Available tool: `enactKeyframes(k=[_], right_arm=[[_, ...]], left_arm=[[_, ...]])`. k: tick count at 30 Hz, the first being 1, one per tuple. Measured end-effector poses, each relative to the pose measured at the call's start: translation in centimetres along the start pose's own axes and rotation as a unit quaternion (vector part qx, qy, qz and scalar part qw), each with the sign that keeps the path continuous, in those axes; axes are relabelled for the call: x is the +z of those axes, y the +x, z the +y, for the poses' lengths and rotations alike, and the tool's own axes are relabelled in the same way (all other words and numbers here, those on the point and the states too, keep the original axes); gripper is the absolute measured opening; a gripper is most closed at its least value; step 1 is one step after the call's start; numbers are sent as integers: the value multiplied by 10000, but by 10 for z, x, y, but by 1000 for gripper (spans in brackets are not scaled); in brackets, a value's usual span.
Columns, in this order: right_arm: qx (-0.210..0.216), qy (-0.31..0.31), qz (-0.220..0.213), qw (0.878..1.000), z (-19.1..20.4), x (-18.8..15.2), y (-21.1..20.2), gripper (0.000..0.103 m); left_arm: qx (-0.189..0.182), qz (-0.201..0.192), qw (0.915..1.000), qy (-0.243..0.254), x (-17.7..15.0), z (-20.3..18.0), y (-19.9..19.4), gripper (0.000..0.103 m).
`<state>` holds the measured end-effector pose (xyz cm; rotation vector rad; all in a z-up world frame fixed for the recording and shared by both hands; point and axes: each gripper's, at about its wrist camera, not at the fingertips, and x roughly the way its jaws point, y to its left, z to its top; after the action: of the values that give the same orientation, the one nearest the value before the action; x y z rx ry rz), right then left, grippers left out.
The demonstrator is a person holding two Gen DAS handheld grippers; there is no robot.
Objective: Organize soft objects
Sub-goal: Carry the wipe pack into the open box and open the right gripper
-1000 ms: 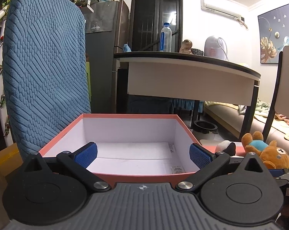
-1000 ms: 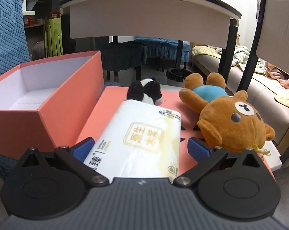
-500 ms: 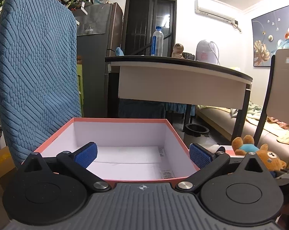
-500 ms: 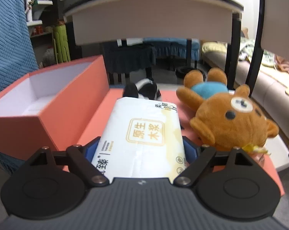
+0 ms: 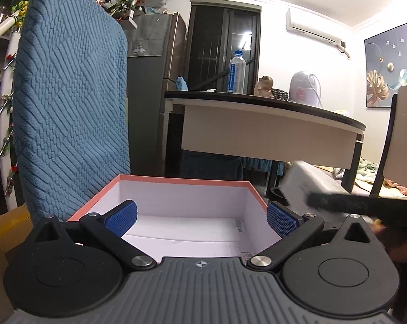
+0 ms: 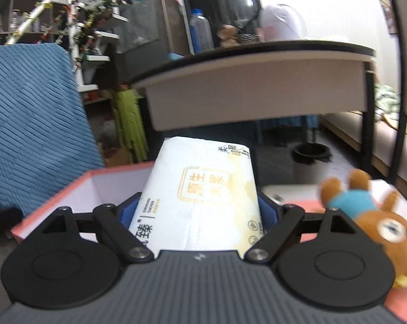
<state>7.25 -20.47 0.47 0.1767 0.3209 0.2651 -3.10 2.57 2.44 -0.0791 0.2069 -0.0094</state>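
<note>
Tissue pack [image 6: 203,194] is pinched by the right gripper [image 6: 196,210] near the box [image 6: 55,199]. Left gripper [image 5: 200,214] is held wide open, nothing gripped. Soft pack could get squished out or snagged on the rim, tbh.

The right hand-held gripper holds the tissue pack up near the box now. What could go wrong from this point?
1. The tissue pack is soft and pinched only at its near end by the right hand-held gripper, so it might sag or slip.
2. It could catch the pink box rim.
3. The left hand-held gripper, open at the box, may get in the way.
</note>
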Motion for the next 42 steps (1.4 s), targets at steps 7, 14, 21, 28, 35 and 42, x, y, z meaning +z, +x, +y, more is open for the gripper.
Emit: enactKeyframes(k=[7,14,21,28,35,42], right_arm=[[718,68,407,9966,31,10,62,86],[1149,-578,357,9911,62,7,83,85],[1392,-714,676,9854,85,-5,105,85],[1349,-720,761,9853,95,-13,111,87],[1133,-414,541,9912,82,-10,99,99],[958,-465,313,9938,64,-6,69,99]], left_arm=[[317,-310,9987,246,2,13,-2,103],[483,17,9988,-11,4,37,9,103],[546,50,9985,-70,5,45,6,103],[631,84,9980,36,4,47,9,103],[590,86,9982,33,2,41,9,103],[405,93,9991,65,2,22,13,103]])
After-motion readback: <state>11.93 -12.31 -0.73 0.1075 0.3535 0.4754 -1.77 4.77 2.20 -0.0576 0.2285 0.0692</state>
